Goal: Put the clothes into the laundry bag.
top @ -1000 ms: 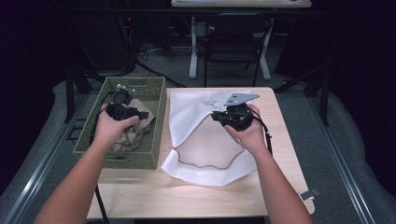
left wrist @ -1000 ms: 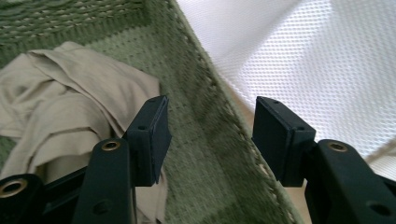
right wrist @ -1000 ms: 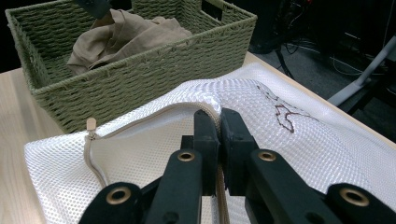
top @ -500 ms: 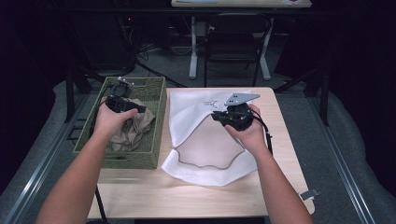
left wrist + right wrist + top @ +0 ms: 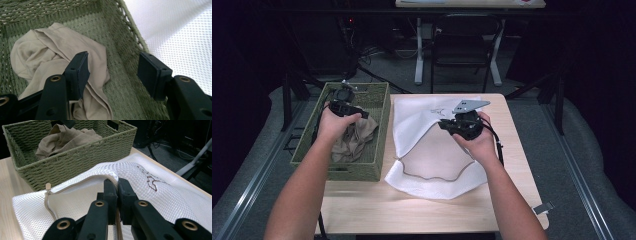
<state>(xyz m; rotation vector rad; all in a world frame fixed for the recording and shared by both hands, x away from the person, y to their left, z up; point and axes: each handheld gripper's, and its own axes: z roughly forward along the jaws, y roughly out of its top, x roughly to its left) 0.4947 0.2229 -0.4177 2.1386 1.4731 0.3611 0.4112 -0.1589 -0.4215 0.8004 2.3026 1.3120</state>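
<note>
**Meanwhile, Over the Basket: One Gripper Spread, One Pinching Mesh**

Right now the left gripper [image 5: 362,114] hangs over the green woven basket [image 5: 379,131] at the left side of the table [image 5: 507,145]. Its jaws have just been opening and stand well apart, with nothing pressed between them. In the left gripper view one pad sits above the crumpled beige garment [image 5: 62,57], the other above the basket's inner wall, and the cloth lies loose on the basket floor beneath them.

The right gripper [image 5: 447,125] is closed on the white mesh laundry bag [image 5: 422,117], which lies flat on the table just beside the basket. In the right gripper view the jaws [image 5: 117,192] pinch the upper layer of mesh at the tan zipper edge [image 5: 82,181], lifting it into a low arch off the lower layer. The bag's mouth gapes toward the person, and a small dark embroidered mark [image 5: 150,181] shows on the mesh farther back. Both forearms come in from the near edge.
</note>
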